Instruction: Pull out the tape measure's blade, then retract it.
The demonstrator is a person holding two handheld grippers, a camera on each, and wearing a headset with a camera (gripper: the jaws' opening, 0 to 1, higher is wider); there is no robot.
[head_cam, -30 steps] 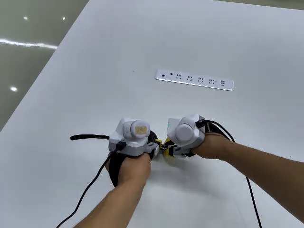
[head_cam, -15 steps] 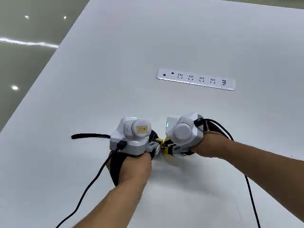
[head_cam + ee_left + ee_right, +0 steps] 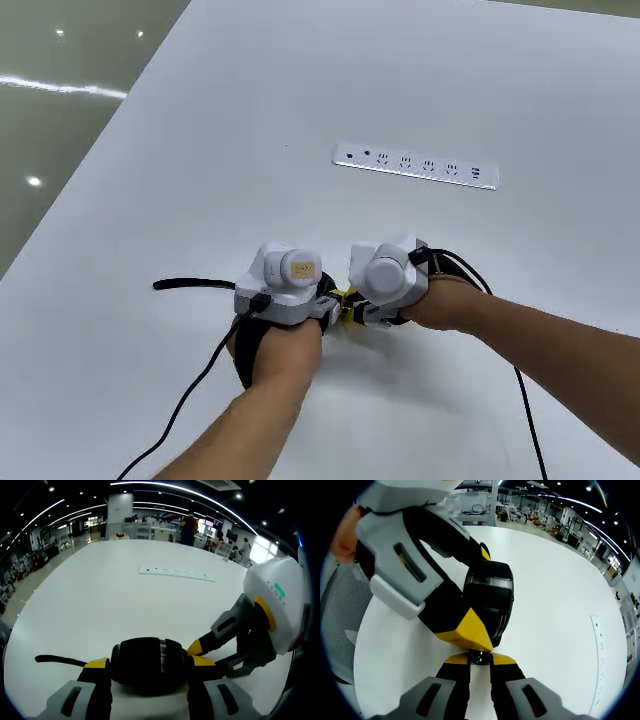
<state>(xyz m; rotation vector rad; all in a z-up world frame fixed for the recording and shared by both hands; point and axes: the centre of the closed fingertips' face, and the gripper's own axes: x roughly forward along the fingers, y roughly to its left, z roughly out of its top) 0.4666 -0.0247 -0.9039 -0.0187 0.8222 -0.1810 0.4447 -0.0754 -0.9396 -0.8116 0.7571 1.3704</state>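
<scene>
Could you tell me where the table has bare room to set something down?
The table is bare between the power strip and the tape, and left of the strip. Crowded near you: left gripper and right gripper meet on the tape, a black strap to their left.

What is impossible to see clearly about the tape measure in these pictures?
- Left gripper view: the left hand-held gripper covers the tape measure's sides; blade hidden.
- Right gripper view: the small piece in the right hand-held gripper is too small to name.
- Head view: both hand-held grippers hide the tape measure.
</scene>
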